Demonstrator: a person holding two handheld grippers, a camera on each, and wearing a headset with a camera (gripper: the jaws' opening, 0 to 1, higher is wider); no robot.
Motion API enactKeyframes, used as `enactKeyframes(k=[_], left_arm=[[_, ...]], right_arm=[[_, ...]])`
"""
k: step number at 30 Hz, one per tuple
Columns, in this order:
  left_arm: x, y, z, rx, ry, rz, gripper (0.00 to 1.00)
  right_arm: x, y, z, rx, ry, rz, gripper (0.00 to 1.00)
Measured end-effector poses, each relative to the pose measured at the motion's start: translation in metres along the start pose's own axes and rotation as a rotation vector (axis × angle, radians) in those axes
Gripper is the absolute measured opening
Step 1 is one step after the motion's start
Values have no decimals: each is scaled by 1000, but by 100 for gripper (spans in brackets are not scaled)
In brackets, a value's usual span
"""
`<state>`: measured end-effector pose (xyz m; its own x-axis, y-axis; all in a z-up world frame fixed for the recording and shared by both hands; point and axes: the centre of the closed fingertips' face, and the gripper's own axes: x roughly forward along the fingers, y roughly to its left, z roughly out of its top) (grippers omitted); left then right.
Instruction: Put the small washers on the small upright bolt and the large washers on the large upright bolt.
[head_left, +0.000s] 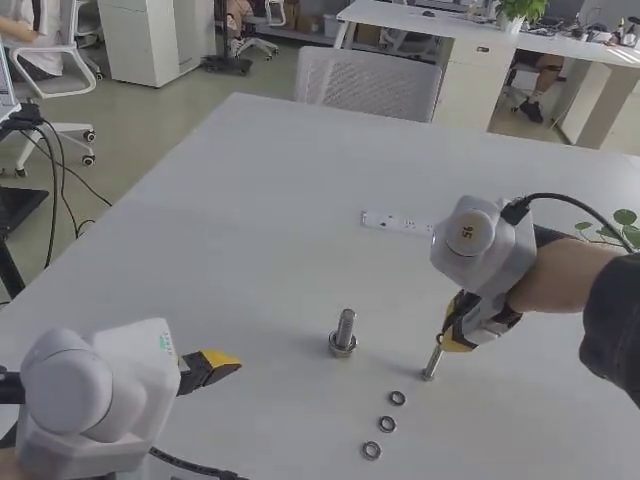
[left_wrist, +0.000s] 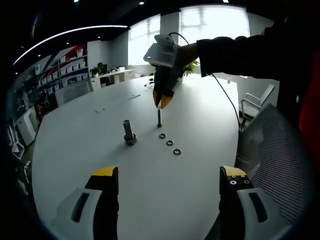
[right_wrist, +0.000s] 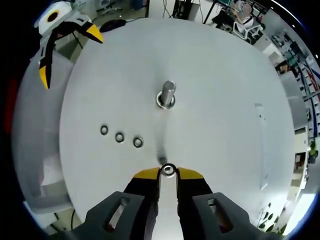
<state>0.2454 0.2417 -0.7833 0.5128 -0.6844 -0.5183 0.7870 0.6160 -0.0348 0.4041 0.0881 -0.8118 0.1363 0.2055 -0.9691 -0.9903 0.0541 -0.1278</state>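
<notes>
The right gripper (head_left: 455, 335), pinched nearly shut on a small washer (right_wrist: 168, 170), likely needed its hole centred over the small bolt (head_left: 432, 362) directly beneath before letting go.

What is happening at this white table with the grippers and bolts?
A person works a gripper in each hand. The right gripper is closed on what looks like a small metal washer, directly above the thin upright steel bolt. The left gripper hangs open over the table's near side. Three small metal rings lie in a row on the white table, and the thick upright bolt stands nearby.
</notes>
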Motion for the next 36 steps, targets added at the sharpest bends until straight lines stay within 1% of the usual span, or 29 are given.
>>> enactKeyframes(k=[11,13,17,35,36], left_arm=[[-1,2,1,0,-4,4,85],[-1,1,2,-5,-10,2,86],[-1,3,2,-5,-8,7,88],[-1,4,-1,-12,1,10,87],[-1,4,-1,-11,1,11,87]], right_arm=[[5,1,-1,-4,15,19,13],[6,1,-1,-5,16,16,13],[7,1,-1,-5,20,23,13],[21,4,-3,-1,27,50,13],[22,5,-4,3,29,57,13]])
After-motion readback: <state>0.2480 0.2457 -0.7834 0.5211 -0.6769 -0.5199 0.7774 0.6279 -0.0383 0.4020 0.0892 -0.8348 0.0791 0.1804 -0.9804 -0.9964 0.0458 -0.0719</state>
